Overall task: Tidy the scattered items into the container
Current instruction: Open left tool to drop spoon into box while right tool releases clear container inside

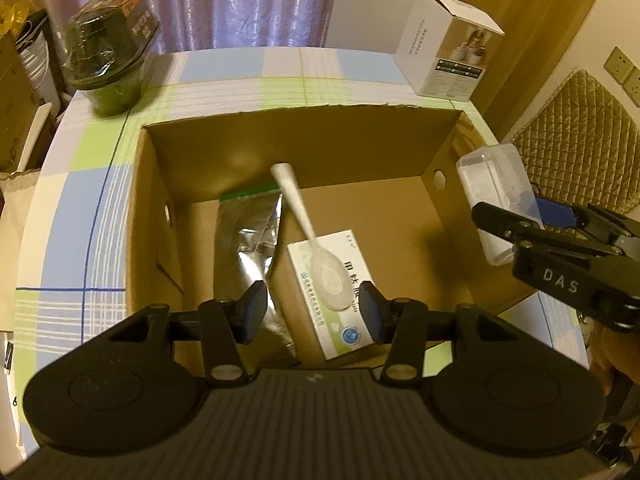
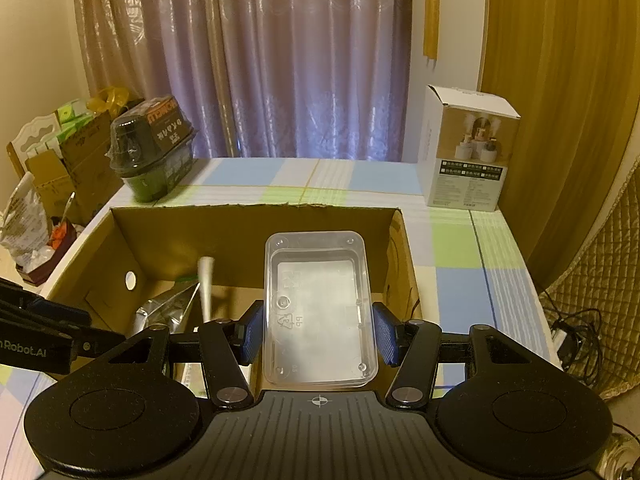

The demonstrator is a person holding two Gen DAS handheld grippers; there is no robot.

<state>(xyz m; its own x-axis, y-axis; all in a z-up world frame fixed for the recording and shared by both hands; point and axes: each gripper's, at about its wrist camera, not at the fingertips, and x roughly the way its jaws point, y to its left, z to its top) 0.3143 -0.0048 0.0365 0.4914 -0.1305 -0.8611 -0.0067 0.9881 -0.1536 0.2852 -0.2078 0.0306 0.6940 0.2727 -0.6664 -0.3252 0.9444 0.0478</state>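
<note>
Holding a clear plastic tub flat between its blue pads, the right gripper pinches it by the long sides, seemingly bottom up, so it hangs level above the right-hand rim of the cardboard box; gripped this way it can probably drop in without tipping. From the left wrist view the same tub sits just beyond that gripper's tips, over the box wall.

Ahead of the left gripper, whose jaws stand spread and hold nothing, the box already contains a white spoon lying with its bowl on a small medicine carton, plus a foil pouch propped toward the left.

Free floor shows right of the carton, directly below and forward of the tub, which looks like the easiest landing spot. The near right wall is the edge to clear. Still outside, beyond the far wall, are a dark wrapped bowl and a white product box on the checked tablecloth
</note>
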